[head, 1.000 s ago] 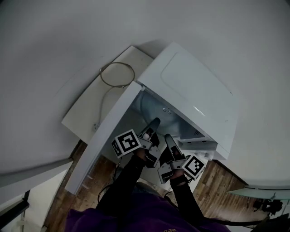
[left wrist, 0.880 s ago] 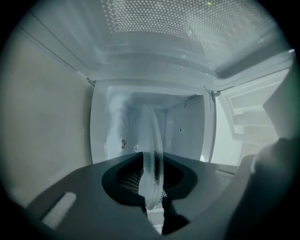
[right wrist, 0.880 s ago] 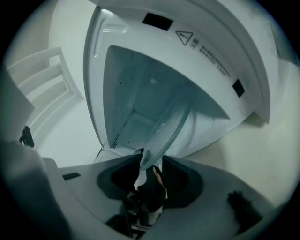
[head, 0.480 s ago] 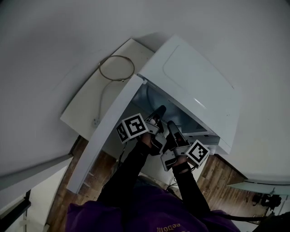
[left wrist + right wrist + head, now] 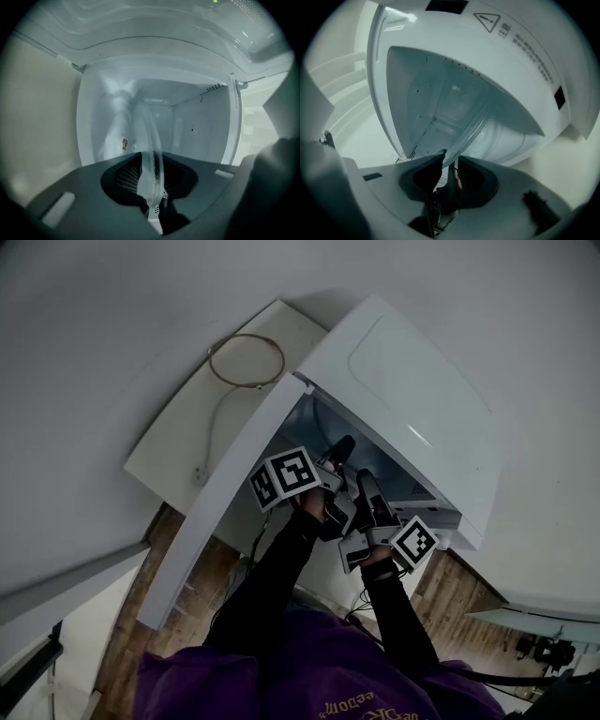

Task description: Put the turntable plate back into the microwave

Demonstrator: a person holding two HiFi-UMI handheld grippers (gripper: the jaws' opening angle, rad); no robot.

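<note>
— Locating the glass turntable plate [image 5: 146,136]?
— Partly inside the open microwave [image 5: 412,418], rim held at both grippers.
— Fingers [image 5: 93,187]?
— On the left gripper [image 5: 343,446] just easing apart, on the right gripper [image 5: 364,478] just closing in; both clamp the rim.

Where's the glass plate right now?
Centre of the left gripper view, edge-on: the plate is partway inside the open microwave, right of its swung-open door in the head view.

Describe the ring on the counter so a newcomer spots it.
Find the white microwave with its door open. On the white counter left of it lies a thin metal ring: a closed circle, unlike the loose grey cord beside it.
</note>
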